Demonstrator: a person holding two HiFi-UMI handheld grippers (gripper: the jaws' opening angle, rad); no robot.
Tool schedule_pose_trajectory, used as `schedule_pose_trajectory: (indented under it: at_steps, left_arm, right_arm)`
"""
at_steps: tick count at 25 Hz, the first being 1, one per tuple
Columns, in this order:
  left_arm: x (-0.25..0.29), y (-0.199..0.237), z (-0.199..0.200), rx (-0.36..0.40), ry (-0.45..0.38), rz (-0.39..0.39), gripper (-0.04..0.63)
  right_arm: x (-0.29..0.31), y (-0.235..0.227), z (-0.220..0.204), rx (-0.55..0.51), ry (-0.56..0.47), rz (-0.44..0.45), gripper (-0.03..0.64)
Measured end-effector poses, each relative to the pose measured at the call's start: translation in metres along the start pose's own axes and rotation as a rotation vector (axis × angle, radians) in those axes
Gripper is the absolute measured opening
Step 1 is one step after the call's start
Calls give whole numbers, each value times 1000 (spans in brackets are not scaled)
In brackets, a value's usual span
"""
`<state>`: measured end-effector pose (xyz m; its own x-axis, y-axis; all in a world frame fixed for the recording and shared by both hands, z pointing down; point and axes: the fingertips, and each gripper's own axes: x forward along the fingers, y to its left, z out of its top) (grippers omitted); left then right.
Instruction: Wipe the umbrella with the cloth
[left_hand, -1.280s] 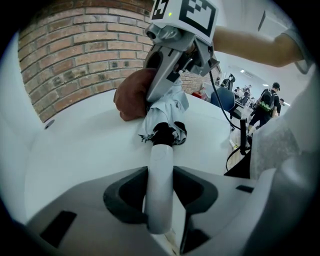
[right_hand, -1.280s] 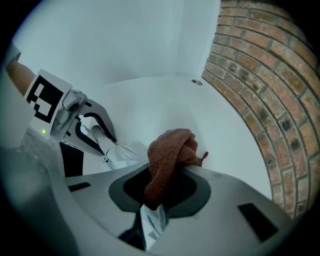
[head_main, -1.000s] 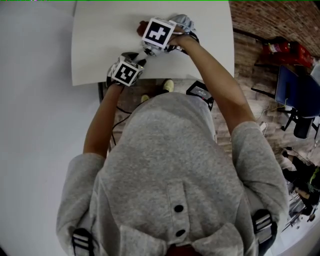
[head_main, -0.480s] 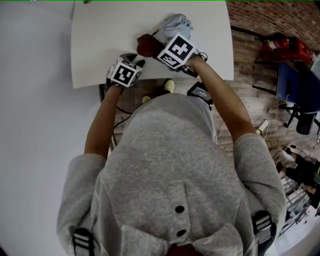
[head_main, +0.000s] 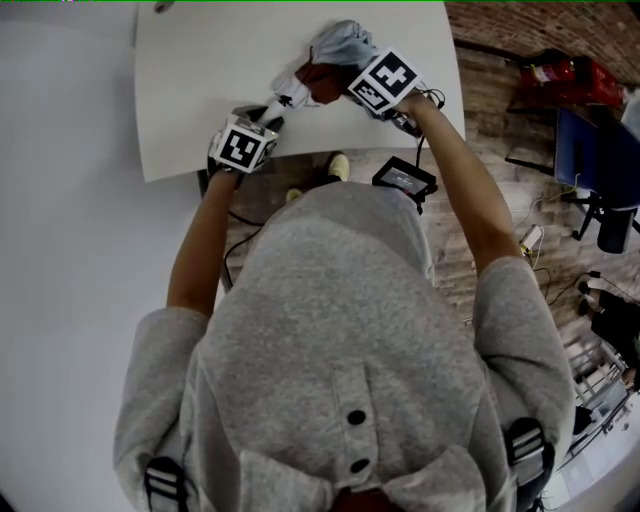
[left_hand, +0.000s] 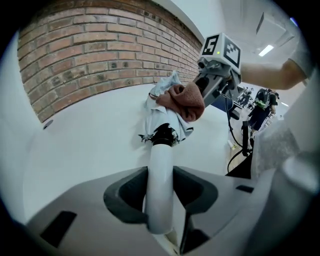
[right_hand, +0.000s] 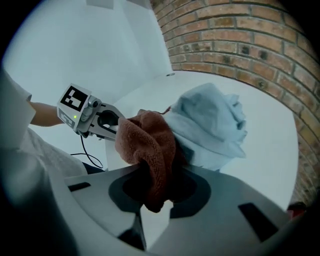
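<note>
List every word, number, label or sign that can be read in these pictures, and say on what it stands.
No text can be read.
The marker cube of the left hand-held gripper: black and white square pattern, no letters.
The marker cube of the right hand-held gripper: the same.
The umbrella and the cloth: no print shows.
The red thing on the floor: too blurred to read.

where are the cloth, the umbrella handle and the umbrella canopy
cloth (right_hand: 150, 152): right gripper view, on the middle of the brown folded bunch
umbrella handle (left_hand: 160, 182): left gripper view, midway along the white shaft
umbrella canopy (right_hand: 212, 120): right gripper view, on the bunched pale blue fabric
</note>
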<state>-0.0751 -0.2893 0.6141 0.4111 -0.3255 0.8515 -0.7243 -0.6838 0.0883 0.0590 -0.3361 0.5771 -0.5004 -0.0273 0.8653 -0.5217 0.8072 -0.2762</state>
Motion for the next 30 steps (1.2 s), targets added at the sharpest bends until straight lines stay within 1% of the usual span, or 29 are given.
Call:
schedule_pose_trajectory:
  at_steps: [3,6,9,14,18,20,22,25,28,30]
  left_arm:
    - [1,-1,0,-9,-4,-9,160]
    - [2,-1,3,-23,-23,-25,160]
    - [1,4,4,-27,-13,-19,158]
    - [2,2,4,-71,-24,-29,157]
    - [3,2,5,-77,-25,-37,156]
    - [3,3,6,-75,-24,-30,156]
    - [2,3,6,-73,-21,-24,156]
    - [1,2,6,-73,-18,-20,156]
    - [1,4,7,-72,-18,-17,158]
    - [2,4,6,-79,-19,-20,158]
  right_arm:
    - [-8,-18,-2,26,-7,-31,84]
    - [-13,-32,-1,30,-11,-67,84]
    - [-23,-53,0,40,-14,-123,84]
    - [-45,-94,2,75,-58,-283,84]
    - [-67,-117,12,75,-112,-427,83]
    - [-79,-127,17,88,-151,-485,83]
    - [-88,-129,20,102,-184,-508,83]
    - [-100,-127,13,126,-202,-533,83]
    - [-118,-120,21,118,-282,-557,83]
    - [-129,-113,20,130,-317,-570,83]
